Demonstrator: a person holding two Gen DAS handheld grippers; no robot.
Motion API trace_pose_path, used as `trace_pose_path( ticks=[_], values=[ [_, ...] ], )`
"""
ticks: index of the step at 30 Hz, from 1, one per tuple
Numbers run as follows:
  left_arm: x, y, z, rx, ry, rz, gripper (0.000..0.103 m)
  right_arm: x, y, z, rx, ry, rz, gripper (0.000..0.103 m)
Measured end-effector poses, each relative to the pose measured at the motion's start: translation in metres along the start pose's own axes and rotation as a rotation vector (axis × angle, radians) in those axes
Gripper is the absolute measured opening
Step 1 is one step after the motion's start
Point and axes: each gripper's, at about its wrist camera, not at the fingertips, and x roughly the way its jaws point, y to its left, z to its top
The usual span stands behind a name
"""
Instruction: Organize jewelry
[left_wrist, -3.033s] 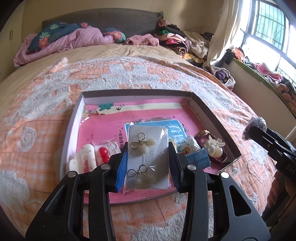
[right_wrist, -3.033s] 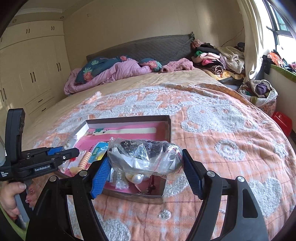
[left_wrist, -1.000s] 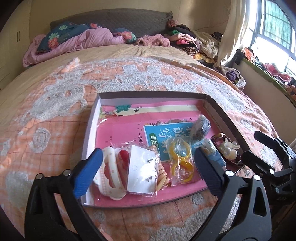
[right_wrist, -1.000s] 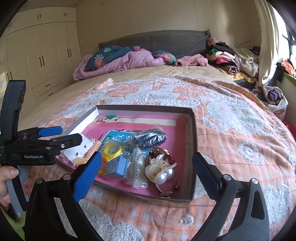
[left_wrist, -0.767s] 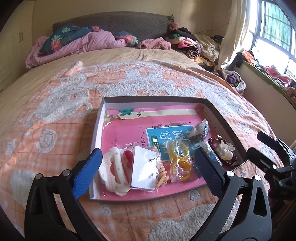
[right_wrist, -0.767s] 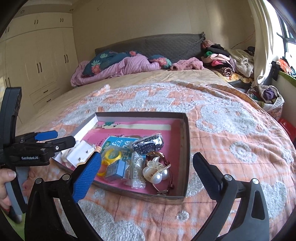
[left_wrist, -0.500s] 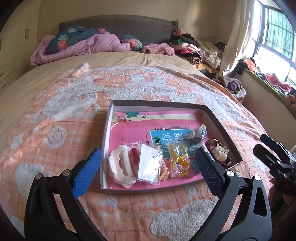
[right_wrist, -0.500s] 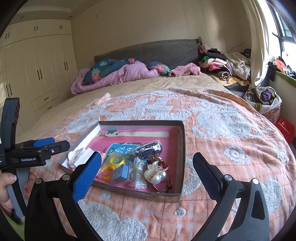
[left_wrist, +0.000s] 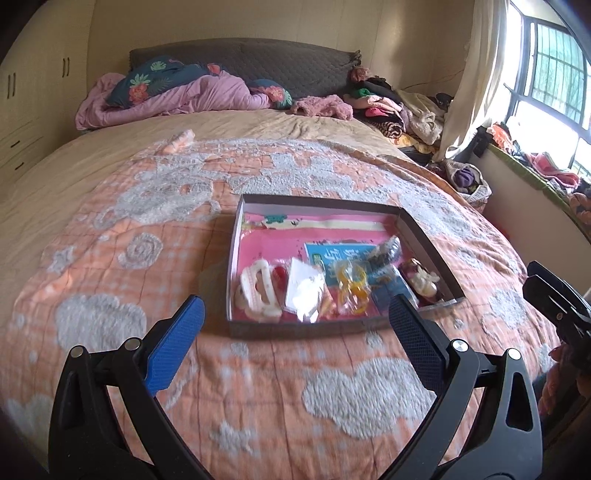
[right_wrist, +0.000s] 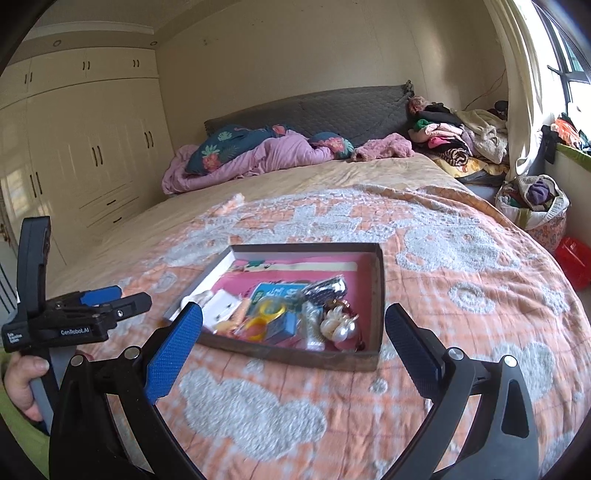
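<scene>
Fuzzy quilted bedspread (left_wrist: 258, 376); shallow rect. cardboard box (left_wrist: 424, 236) w/ jewelry; both grippers' jaws wide apart, empty.

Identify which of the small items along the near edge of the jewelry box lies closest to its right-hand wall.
The pearl hair clip, white and rounded, lies nearest the box right wall; the yellow rings and white card lie further left.
</scene>
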Motion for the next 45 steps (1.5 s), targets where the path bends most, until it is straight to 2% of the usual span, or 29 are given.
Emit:
trace_pose_path(
  ticks=[13,18,45],
  values=[
    [-0.023,-0.012,-0.059,0.007,0.015,0.002,0.094,-0.023,0.015,-0.05,-0.025,0.062,-0.012,0.099],
    [-0.02,-0.012,-0.059,0.008,0.007,0.002,0.094,-0.014,0.018,-0.057,-0.033,0.089,-0.022,0.099],
    [-0.019,-0.01,-0.06,0.003,0.002,0.019,0.094,-0.01,0.016,-0.059,-0.036,0.096,-0.027,0.099]
  ],
)
